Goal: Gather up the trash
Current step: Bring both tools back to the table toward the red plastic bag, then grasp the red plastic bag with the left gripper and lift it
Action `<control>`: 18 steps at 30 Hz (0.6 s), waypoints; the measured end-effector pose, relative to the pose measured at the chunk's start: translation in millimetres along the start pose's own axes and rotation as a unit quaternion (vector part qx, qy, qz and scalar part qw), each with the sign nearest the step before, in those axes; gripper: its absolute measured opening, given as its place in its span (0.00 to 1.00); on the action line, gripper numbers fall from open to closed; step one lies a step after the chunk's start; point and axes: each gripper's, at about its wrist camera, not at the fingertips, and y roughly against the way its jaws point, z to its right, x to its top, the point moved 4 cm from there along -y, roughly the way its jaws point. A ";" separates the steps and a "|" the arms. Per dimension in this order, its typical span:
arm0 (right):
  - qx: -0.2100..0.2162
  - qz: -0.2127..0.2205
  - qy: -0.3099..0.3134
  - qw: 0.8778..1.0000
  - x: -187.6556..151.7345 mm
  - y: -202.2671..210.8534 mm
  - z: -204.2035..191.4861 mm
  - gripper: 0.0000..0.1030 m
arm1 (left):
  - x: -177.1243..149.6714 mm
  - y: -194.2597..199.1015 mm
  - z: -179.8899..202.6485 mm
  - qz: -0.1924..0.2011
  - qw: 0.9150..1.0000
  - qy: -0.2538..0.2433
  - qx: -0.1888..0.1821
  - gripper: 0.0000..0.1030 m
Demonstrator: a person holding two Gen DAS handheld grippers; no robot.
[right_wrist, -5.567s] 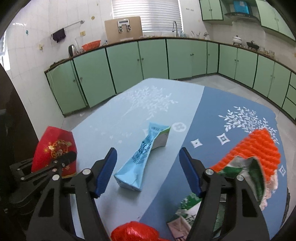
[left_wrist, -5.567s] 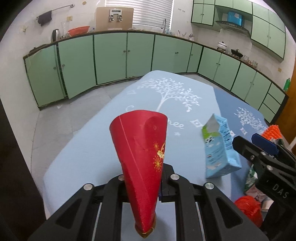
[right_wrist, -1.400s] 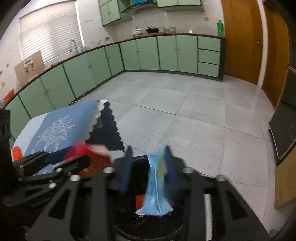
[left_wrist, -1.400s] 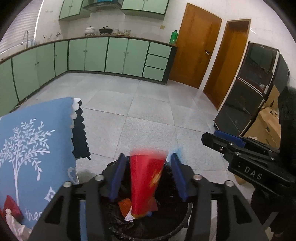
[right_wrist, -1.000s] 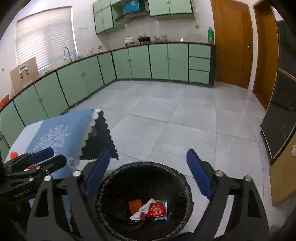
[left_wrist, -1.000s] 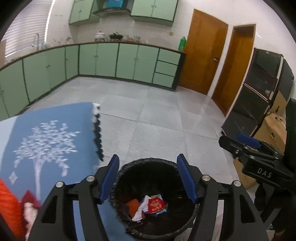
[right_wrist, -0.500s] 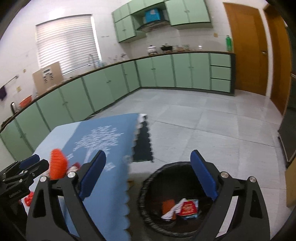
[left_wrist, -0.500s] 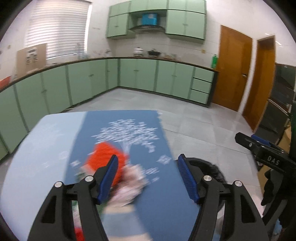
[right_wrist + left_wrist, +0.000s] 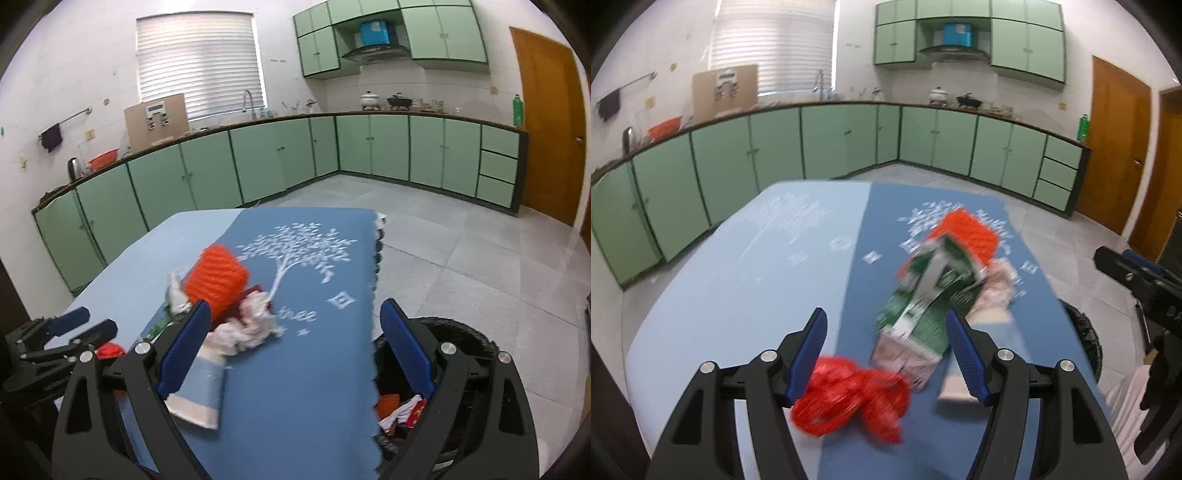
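Observation:
My left gripper point(image 9: 886, 356) is open and empty above the table, over a crumpled red net point(image 9: 849, 406) and a green-and-white carton point(image 9: 927, 291). An orange foam net point(image 9: 964, 229) and crumpled pink-white paper point(image 9: 997, 284) lie behind the carton. My right gripper point(image 9: 295, 350) is open and empty, over the table's right edge. In its view the orange foam net point(image 9: 216, 282), the crumpled paper point(image 9: 247, 325) and a flat light-blue pack point(image 9: 199, 391) lie on the cloth. The black trash bin point(image 9: 465, 332) stands on the floor to the right, with trash point(image 9: 402, 410) inside.
The table carries a two-tone blue cloth point(image 9: 314, 369) with a white tree print. Green kitchen cabinets point(image 9: 258, 162) run along the far walls. A wooden door point(image 9: 546, 122) is at the right. Grey tiled floor point(image 9: 461, 240) surrounds the table. The right gripper shows at the right edge of the left wrist view point(image 9: 1137, 280).
Both grippers dropped the red cone and the blue carton into the bin, then swung back left to the table. Both now hover open over the remaining trash.

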 end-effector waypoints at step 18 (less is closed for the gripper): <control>0.015 -0.017 0.029 0.999 -20.6 -12.2 -34.7 0.87 | -40.6 -22.4 -24.3 -0.037 0.999 0.032 0.025 0.65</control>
